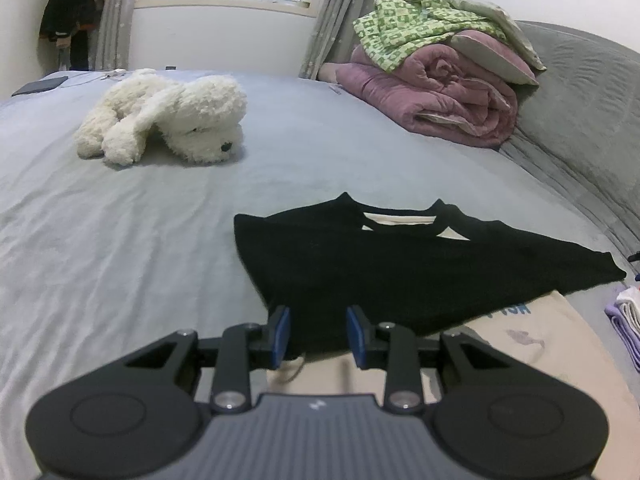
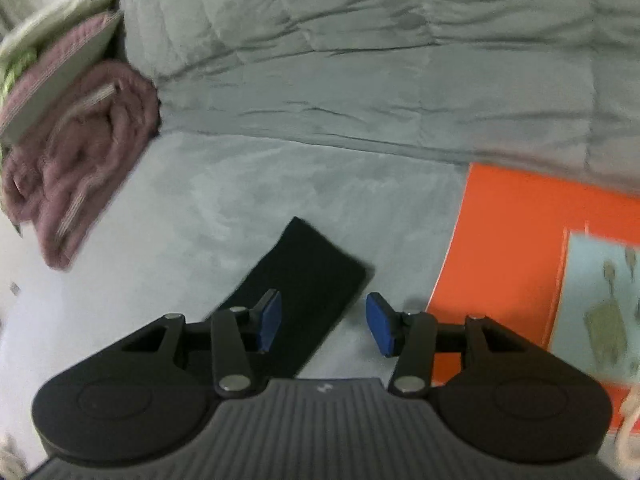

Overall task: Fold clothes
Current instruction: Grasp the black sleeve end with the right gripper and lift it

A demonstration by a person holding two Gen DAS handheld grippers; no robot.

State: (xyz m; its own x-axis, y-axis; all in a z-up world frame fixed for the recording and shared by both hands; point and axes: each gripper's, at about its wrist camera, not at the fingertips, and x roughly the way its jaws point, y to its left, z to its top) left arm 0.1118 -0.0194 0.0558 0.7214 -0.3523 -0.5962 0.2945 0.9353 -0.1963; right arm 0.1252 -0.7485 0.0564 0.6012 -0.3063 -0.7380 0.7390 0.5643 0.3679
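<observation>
A black T-shirt (image 1: 400,272) lies flat on the grey bed sheet (image 1: 120,240), neck away from me, on top of a beige cloth with blue lettering (image 1: 516,336). My left gripper (image 1: 320,334) hovers at the shirt's near hem. Its blue pads (image 1: 283,332) stand apart, black fabric showing in the gap, and neither pad presses on it. In the right wrist view a black sleeve (image 2: 308,268) stretches across the sheet (image 2: 240,200). My right gripper (image 2: 324,322) is open just above the sleeve's near part, gripping nothing. An orange garment with a pale blue print (image 2: 516,248) lies to its right.
A white plush dog (image 1: 168,120) lies at the far left of the bed. A rolled pink quilt (image 1: 444,96) topped by a green checked garment (image 1: 412,24) sits at the back right against the grey padded headboard (image 1: 580,100). Folded purple and white clothes (image 1: 626,320) lie at the right edge.
</observation>
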